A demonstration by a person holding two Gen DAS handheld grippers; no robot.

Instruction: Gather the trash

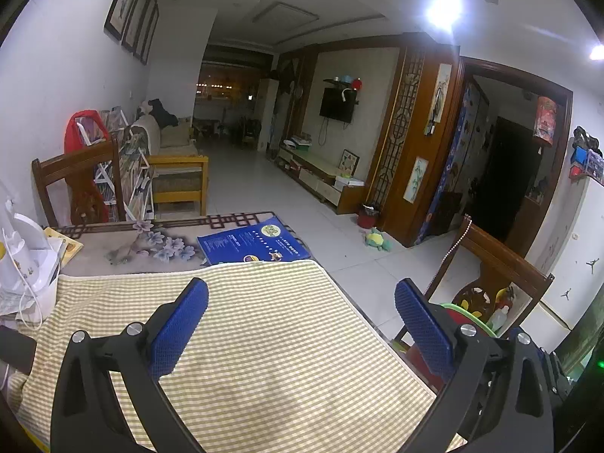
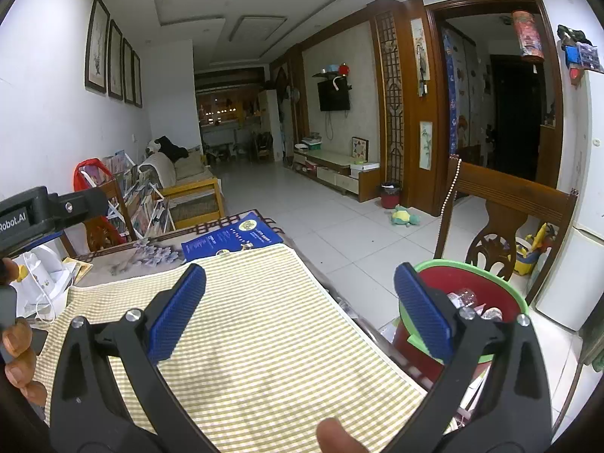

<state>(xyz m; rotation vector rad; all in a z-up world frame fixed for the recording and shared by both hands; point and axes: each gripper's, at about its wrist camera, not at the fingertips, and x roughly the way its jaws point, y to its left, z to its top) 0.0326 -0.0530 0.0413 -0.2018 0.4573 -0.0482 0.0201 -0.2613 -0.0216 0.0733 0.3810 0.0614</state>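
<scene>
Hand-held grippers (image 1: 301,298) (image 2: 300,283) (both agape) above cloth (image 1: 264,339)

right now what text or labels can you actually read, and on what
"Robot.AI" (start cut off by the frame edge): on the black body of the left tongs, seen from the right wrist.
Blue booklet on the table: print too small and blurred to read.
Nothing else is readable.
</scene>
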